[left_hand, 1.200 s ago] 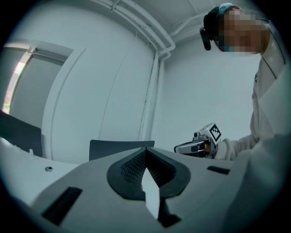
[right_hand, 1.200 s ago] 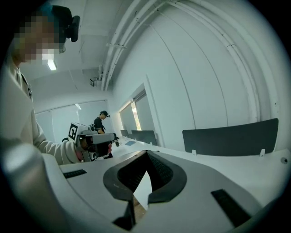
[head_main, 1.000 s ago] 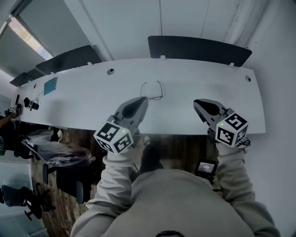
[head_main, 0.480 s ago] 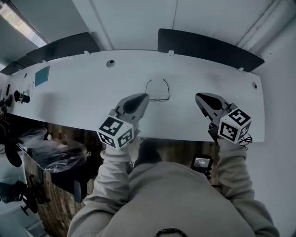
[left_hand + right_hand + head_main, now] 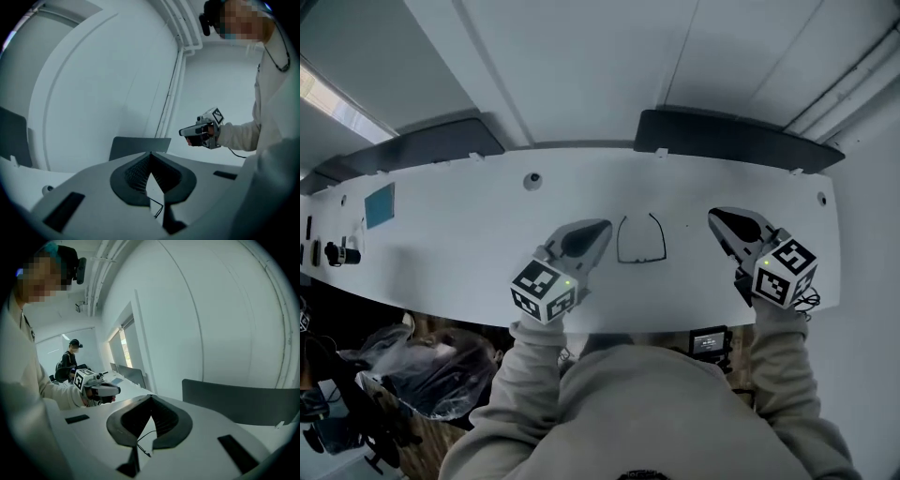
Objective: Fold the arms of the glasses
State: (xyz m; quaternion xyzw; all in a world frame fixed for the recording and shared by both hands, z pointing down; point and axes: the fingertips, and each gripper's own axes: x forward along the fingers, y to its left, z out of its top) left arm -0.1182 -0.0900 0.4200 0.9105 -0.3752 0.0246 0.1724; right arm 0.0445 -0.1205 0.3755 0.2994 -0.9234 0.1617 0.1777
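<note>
- glasses [image 5: 640, 240] lie open on the white table [image 5: 459, 234], roughly centre, in front of the person and between the two grippers.
- frame reads as a U: closed side (the front, I take it) toward the near edge, both arms running away to the far side. long axis of each arm = near-far.
- left gripper [image 5: 604, 228]: jaws pressed together, nothing in them. tip sits just beside the far end of the glasses' left arm. can't tell if it touches.
- right gripper [image 5: 718, 218]: jaws also pressed together, empty. sits apart to the right of the right arm, bare table between.
- so left is the nearer tool; right has more ground to cover.
- both point far and inward, flanking the frame from outside, each on the side of the arm it would push.
- key relation: the arms fold by swinging sideways toward the middle, across that near-far axis. left tip is outboard of its arm, so a rightward sweep looks like the natural next move. shut jaws should do fine as a pusher.
- risk, my guess: thin wire frame, light, nothing pinning it. pushing one arm may just slide the whole thing right unless the right gripper braces it.
</note>
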